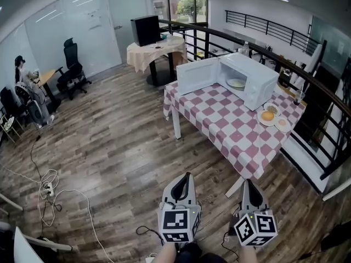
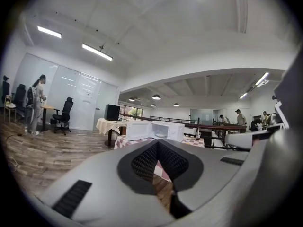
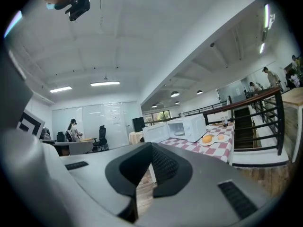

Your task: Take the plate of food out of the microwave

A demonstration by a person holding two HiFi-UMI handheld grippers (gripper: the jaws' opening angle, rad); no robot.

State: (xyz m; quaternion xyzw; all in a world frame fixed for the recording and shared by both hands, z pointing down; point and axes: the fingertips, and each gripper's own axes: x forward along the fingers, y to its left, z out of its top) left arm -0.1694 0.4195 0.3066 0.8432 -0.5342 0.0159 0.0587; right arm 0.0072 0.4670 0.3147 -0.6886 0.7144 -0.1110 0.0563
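Head view: left gripper (image 1: 188, 175), right gripper (image 1: 248, 182) clenched empty, lower frame, approach only; microwave (image 1: 258, 84), upper right, open, plate (image 1: 236, 83) exposed.

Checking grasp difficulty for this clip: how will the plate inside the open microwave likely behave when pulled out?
The plate looks shallow, pale and rigid, so probably stiff and breakable if knocked against the microwave opening. Its rim looks smooth, so it may slip between jaws. Gripped at one edge, it would likely tilt.

Glossy white microwave (image 1: 237, 76) on checked cloth (image 1: 230, 122); matt wood-plank floor (image 1: 109, 147).
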